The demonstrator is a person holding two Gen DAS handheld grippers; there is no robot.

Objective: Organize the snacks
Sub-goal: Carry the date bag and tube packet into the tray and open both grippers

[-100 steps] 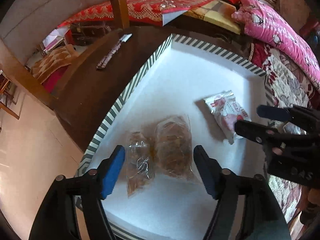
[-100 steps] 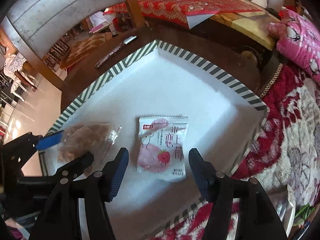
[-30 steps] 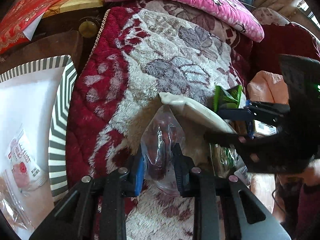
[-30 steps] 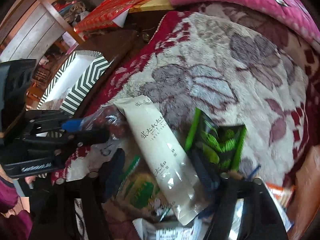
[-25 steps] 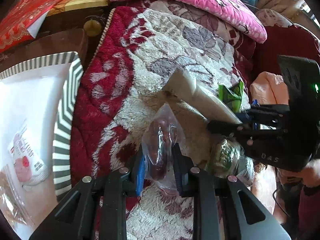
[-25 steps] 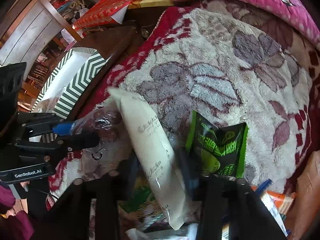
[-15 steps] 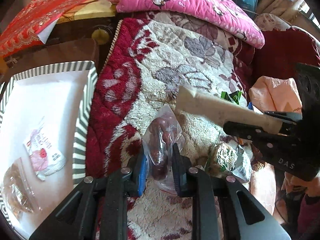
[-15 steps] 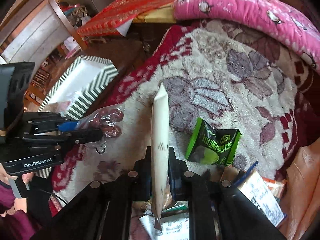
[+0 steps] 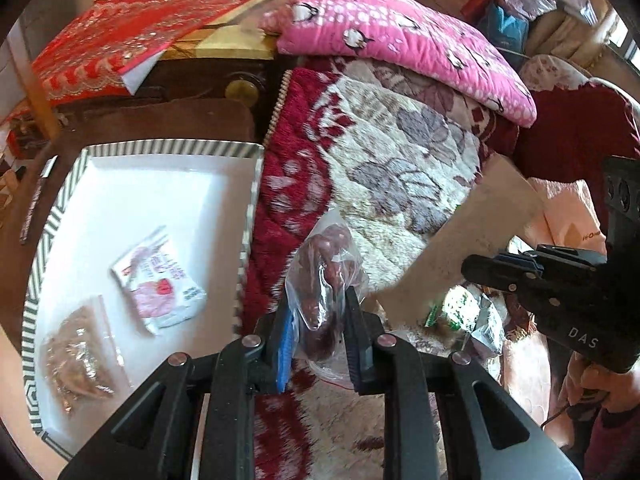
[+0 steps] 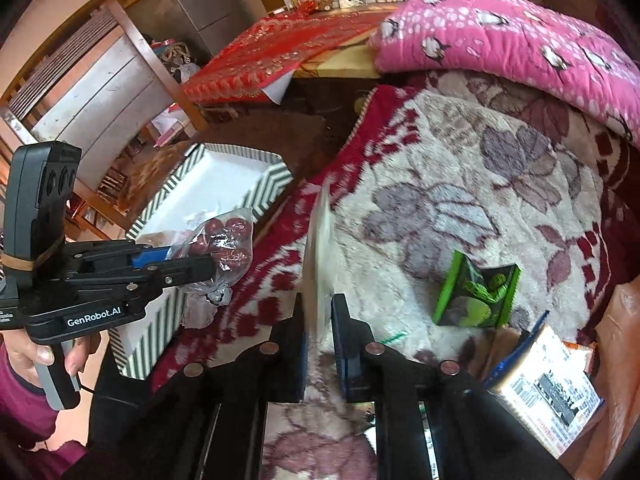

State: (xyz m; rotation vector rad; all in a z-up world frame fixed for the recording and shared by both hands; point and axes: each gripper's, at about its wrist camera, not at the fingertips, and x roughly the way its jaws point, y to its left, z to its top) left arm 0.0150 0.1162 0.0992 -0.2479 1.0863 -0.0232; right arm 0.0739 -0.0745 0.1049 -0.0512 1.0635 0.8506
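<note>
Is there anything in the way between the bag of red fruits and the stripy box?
Nothing visible blocks it. The bag of red fruits, pinched in the left gripper, hangs over the flowered blanket, right beside the stripy box. Only the box's low wall lies between, and bare white floor shows inside.

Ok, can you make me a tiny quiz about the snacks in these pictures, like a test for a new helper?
1. True or false: the striped-rim white tray holds two packets.
2. What is the left gripper clamped on?
A. clear bag of red dates
B. green foil packet
3. Fill in: the right gripper pinches a flat ___ pouch.

Key: 1 true; 2 A; 3 cream
</note>
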